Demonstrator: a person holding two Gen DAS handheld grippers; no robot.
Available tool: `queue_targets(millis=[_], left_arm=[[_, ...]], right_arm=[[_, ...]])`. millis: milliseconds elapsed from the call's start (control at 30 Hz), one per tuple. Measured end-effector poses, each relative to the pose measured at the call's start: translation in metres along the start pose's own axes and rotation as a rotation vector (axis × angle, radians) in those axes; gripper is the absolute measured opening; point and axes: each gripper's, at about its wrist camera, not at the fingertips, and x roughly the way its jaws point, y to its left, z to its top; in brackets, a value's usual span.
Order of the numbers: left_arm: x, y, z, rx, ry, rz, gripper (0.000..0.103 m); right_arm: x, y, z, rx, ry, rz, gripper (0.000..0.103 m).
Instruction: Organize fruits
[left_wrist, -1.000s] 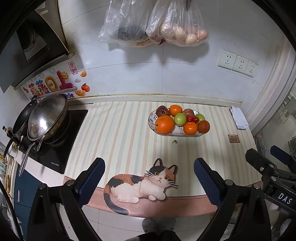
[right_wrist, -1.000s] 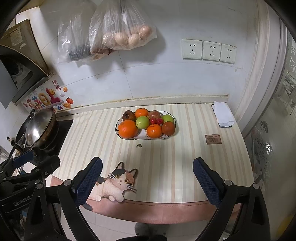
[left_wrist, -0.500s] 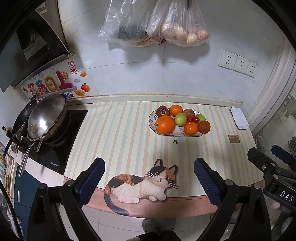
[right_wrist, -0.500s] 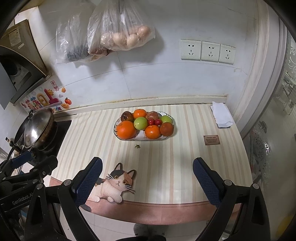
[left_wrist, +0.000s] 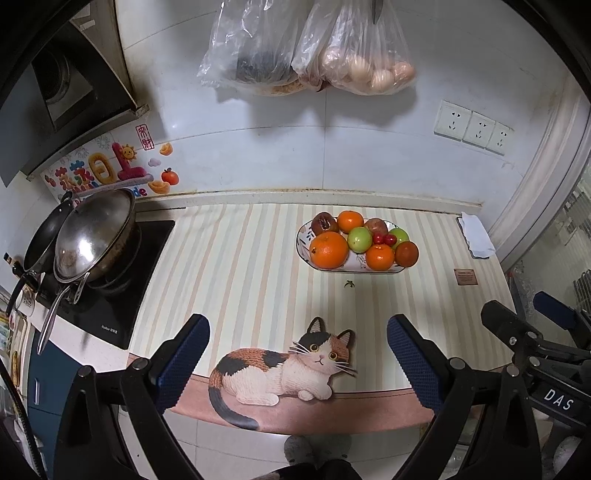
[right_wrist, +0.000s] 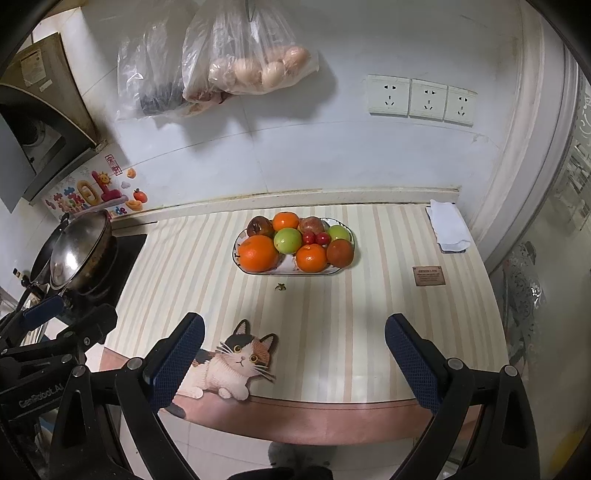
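Left wrist view: the left claw (left_wrist: 297, 350) hangs at the bottom of the frame with its fingers wide apart and nothing between them, off the near edge of the desk (left_wrist: 236, 266). The fruits sit heaped on a plate (left_wrist: 303, 246) right of centre, well apart from the claw. The big orange (left_wrist: 328, 250) lies at the plate's left end, a green apple (left_wrist: 359, 239) behind it, two cherry tomatoes (left_wrist: 383, 239) wedged in the middle. The right claw (left_wrist: 517, 325) shows at the right edge, also clear of the plate. A wok (left_wrist: 92, 234) stands at the left on the stove.

Right wrist view: the right claw (right_wrist: 293, 349) is likewise spread and empty, low in the frame, with the plate (right_wrist: 238, 246) above centre. A small scrap (right_wrist: 280, 287) lies just below the plate; a cloth (right_wrist: 447, 225) is at the right.

Risks, as I judge them: the fruits touch one another, so lifting one from the pile could roll its neighbours off the shallow rim. The round skins may slip from flat pads. The tomatoes look soft enough to crush. Both claws reaching together could collide.
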Motion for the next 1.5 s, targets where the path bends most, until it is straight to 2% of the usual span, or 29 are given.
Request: queue_targets(millis=[1500], left_arm=[[-0.0032,0.0071,0.0013,-0.003,-0.007,-0.024,0.098]], right_arm=[[-0.0015,0.0025,0.0003,0.008,-0.007,-0.011,0.100]])
